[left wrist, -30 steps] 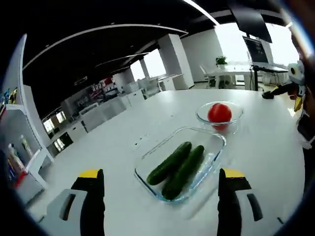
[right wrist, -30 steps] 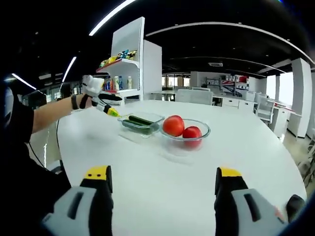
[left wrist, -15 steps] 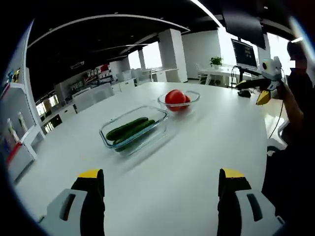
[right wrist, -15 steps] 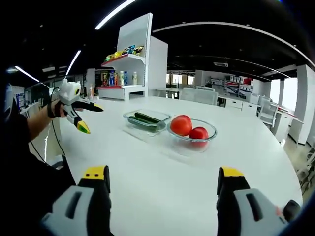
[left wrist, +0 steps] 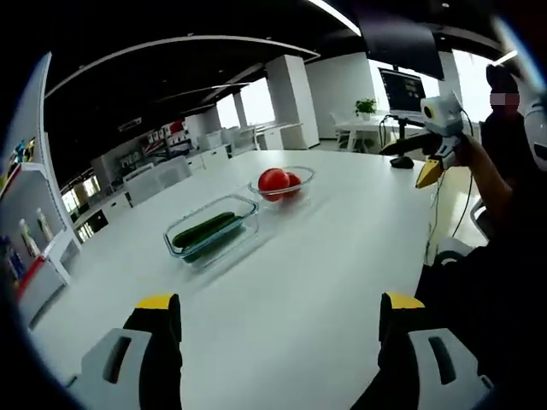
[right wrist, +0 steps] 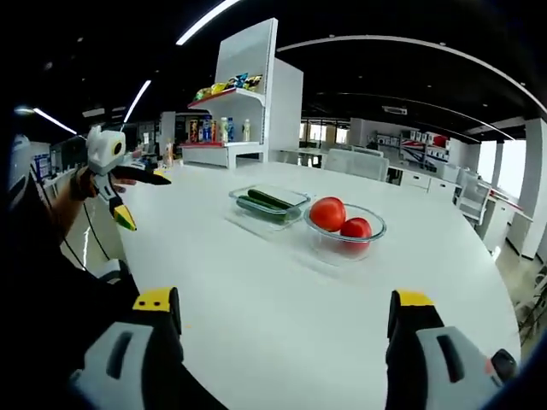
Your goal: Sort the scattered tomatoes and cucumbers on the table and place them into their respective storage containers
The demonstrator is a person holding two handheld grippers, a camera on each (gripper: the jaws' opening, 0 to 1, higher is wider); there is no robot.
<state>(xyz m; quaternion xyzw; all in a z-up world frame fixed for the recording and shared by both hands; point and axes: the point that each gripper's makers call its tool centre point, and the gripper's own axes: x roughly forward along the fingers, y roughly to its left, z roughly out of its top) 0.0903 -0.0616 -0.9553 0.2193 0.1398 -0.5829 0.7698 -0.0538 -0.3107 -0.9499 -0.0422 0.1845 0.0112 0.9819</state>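
left tongs (left wrist: 278, 312) wide apart and empty, right tongs (right wrist: 286, 307) likewise, both above white table (right wrist: 282, 299)

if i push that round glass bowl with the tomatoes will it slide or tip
The round glass bowl looks low and wide, so it would probably slide on the smooth white table rather than tip. The two tomatoes inside may roll and shift. Being glass, it is likely slick and breakable.

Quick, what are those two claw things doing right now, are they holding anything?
Left gripper: open, holding nothing, raised off the white table.
Right gripper: open, holding nothing, also off the table.
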